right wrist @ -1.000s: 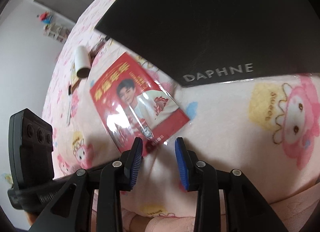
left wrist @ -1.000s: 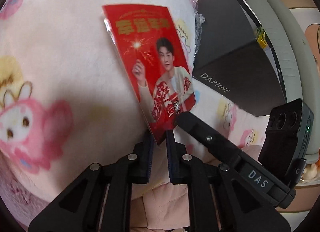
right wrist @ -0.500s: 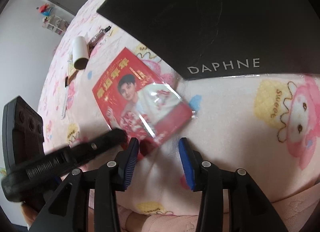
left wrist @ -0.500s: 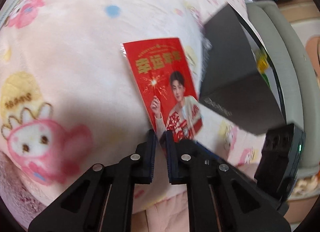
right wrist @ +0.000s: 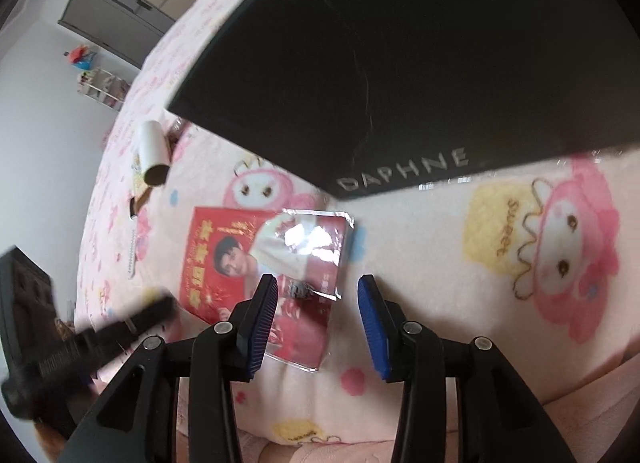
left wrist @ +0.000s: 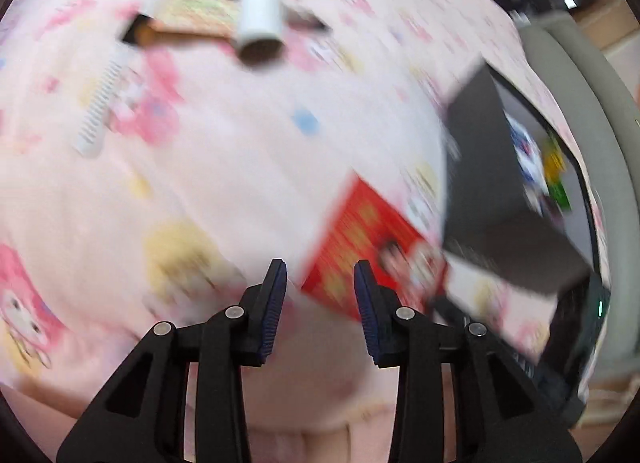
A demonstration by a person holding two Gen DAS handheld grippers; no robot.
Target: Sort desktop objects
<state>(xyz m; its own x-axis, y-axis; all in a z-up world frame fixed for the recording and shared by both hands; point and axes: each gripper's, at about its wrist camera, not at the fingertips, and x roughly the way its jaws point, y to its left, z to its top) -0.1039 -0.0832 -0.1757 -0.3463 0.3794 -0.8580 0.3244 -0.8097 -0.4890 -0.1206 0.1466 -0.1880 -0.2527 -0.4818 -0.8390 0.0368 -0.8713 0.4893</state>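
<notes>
1. A red glossy plastic-wrapped photo card (right wrist: pixel 256 263) is lying flat on the pink cartoon-print blanket (right wrist: pixel 520 303), just beside the black "DAPHNE" cardboard box (right wrist: pixel 400 63).
2. The right gripper (right wrist: pixel 316 323) is hovering nearest, spread wide and holding nothing, over the card's near short edge; the card's long axis is running away towards the box.
3. The left gripper (left wrist: pixel 320 303) is also gaping and holding nothing, with the card lying ahead towards the box.

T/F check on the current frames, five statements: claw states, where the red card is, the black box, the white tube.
1. The left claw is shut on the red card. False: its jaws are apart and hold nothing; the card lies on the pink blanket.
2. The right claw is open. True.
3. The black box reads DAPHNE. True.
4. The white tube stands upright. False: it lies on its side.
5. The card sits on top of the box. False: it lies on the blanket in front of it.
</notes>
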